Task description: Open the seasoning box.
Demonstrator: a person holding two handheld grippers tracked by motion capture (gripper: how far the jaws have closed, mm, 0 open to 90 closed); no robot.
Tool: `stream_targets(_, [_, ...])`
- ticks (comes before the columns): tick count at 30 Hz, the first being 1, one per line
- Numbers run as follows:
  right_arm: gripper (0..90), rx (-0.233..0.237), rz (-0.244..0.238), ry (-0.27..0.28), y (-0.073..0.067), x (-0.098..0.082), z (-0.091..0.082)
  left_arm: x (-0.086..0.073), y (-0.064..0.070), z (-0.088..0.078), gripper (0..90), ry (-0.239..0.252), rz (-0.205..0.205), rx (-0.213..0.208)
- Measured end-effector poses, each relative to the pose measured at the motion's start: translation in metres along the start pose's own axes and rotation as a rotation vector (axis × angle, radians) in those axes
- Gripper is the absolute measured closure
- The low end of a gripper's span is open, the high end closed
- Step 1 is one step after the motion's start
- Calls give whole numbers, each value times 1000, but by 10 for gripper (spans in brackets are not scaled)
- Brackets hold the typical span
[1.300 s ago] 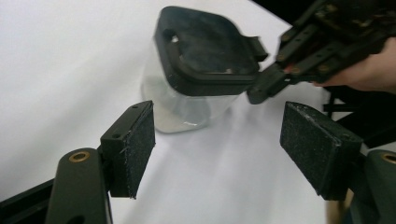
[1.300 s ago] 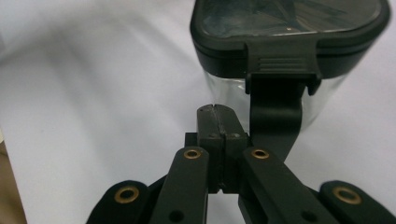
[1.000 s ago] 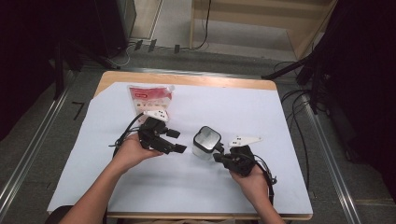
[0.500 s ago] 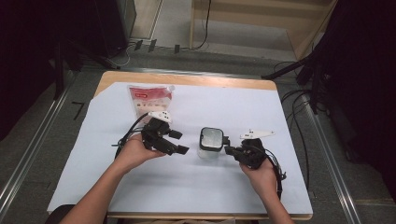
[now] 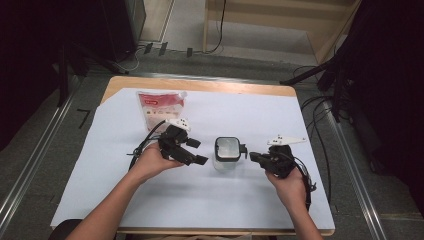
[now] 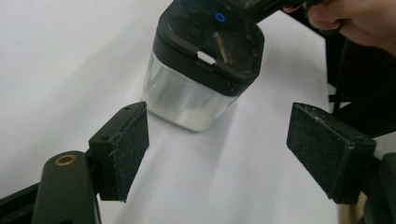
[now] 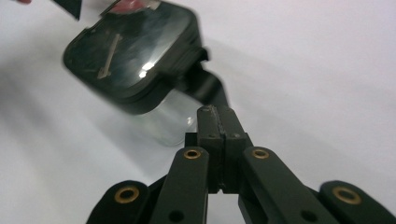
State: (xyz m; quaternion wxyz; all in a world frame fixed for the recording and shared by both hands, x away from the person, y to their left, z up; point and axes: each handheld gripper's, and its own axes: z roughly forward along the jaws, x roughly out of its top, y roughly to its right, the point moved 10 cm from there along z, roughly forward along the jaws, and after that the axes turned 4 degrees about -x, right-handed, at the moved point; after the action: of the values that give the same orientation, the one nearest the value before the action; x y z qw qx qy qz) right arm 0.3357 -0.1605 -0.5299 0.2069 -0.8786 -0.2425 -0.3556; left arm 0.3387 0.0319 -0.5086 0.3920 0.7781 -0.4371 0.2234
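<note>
Left gripper view: jar (image 6: 205, 65) dead ahead
Left gripper (image 5: 192, 152) gapes empty, nearer; right gripper (image 5: 256, 157) is clamped closed on nothing, just beside.

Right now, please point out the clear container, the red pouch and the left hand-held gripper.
clear container (image 5: 227, 149), high view, dark lid
red pouch (image 5: 161, 106), high view, middle
left hand-held gripper (image 5: 196, 151), high view, between fingertips

A red and white pouch (image 5: 161, 106) lies flat at the upper left of the white sheet (image 5: 250, 200) covering the wooden table (image 5: 200, 85). Beyond the table's far edge, black cables (image 5: 215, 30) run across the grey floor (image 5: 30, 165) beside dark stands.
</note>
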Motion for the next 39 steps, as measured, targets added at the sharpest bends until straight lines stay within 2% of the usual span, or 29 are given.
stream_targets(2, [900, -3, 15, 0, 6, 3, 2, 5, -1, 2, 208, -5, 45, 13])
stream_targets(3, [900, -4, 19, -4, 8, 4, 4, 6, -1, 2, 200, -10, 52, 14])
stream_targets(4, [900, -7, 13, -4, 11, 5, 6, 8, 0, 3, 198, 0, 43, -1])
stream_targets(6, [900, -5, 13, -16, 14, 6, 9, 10, -1, 7, 195, -15, 49, -17])
stream_targets(8, [900, 8, 34, -24, 17, 9, 12, 10, -1, 12, 196, -26, 52, -18])
stream_targets(10, [900, 16, 39, -25, 19, 11, 14, 11, -1, 18, 187, -45, 76, -3])
stream_targets(14, [900, 19, 26, -27, 20, 15, 18, 14, -5, 29, 157, -61, 117, 15])
stream_targets(18, [900, 17, 10, -43, 16, 13, 21, 15, -6, 40, 148, -64, 140, -4])
stream_targets(19, [900, 16, 3, -43, 16, 13, 21, 15, -7, 44, 147, -72, 150, 1])
stream_targets(21, [900, 11, -4, -52, 14, 12, 22, 14, -8, 50, 134, -77, 152, 16])
stream_targets(24, [900, -2, -17, -55, 14, 12, 24, 17, -11, 54, 133, -61, 147, 7])
stream_targets(27, [900, 1, -6, -57, 14, 11, 24, 19, -12, 59, 129, -63, 161, 14])
stream_targets(32, [900, 0, -1, -63, 14, 10, 25, 21, -12, 63, 120, -58, 191, 22])
stream_targets(34, [900, 1, 7, -64, 14, 10, 25, 21, -12, 62, 121, -70, 197, 33])
stream_targets(39, [900, -1, 8, -64, 14, 10, 26, 24, -9, 60, 141, -74, 253, 62])
